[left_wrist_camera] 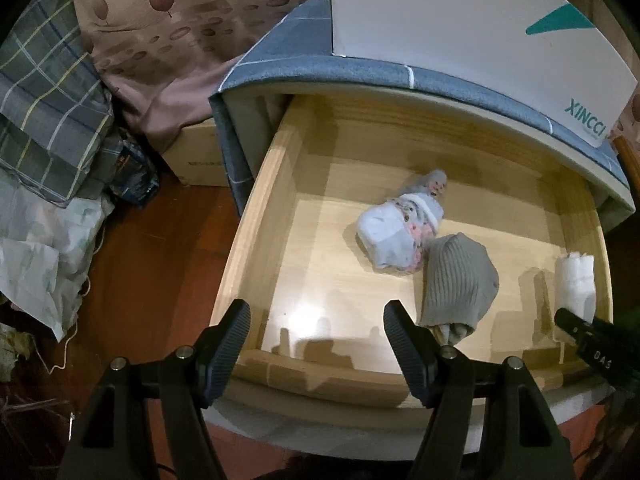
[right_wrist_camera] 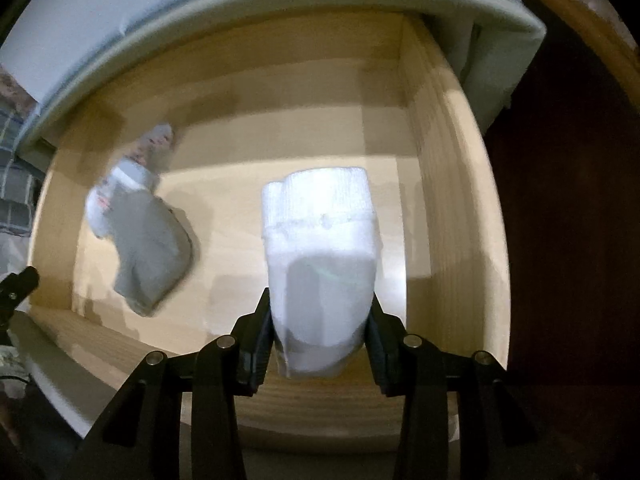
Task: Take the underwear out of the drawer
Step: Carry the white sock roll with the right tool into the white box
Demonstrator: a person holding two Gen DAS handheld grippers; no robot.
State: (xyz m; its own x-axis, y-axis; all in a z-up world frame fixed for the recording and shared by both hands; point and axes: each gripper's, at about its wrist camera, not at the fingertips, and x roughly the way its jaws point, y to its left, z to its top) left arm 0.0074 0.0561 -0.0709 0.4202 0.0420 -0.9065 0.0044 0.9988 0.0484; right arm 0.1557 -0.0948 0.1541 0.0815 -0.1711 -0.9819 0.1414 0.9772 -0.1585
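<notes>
My right gripper (right_wrist_camera: 320, 320) is clamped on a white roll (right_wrist_camera: 320, 256) of underwear, both pads pressing its sides, at the right end of the open drawer (right_wrist_camera: 448, 184). My left gripper (left_wrist_camera: 316, 324) hangs wide apart with nothing in it, over the drawer's front left. A grey roll (left_wrist_camera: 460, 284) and a floral roll (left_wrist_camera: 396, 236) touch mid-drawer.

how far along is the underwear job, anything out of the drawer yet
Done: the drawer is pulled open. In hand: the right tool is clamped on the white folded piece, which still sits over the drawer floor, so nothing looks out yet. Left: lift that piece clear, then the grey ribbed piece and the floral bundle. The left tool is open and empty.
</notes>
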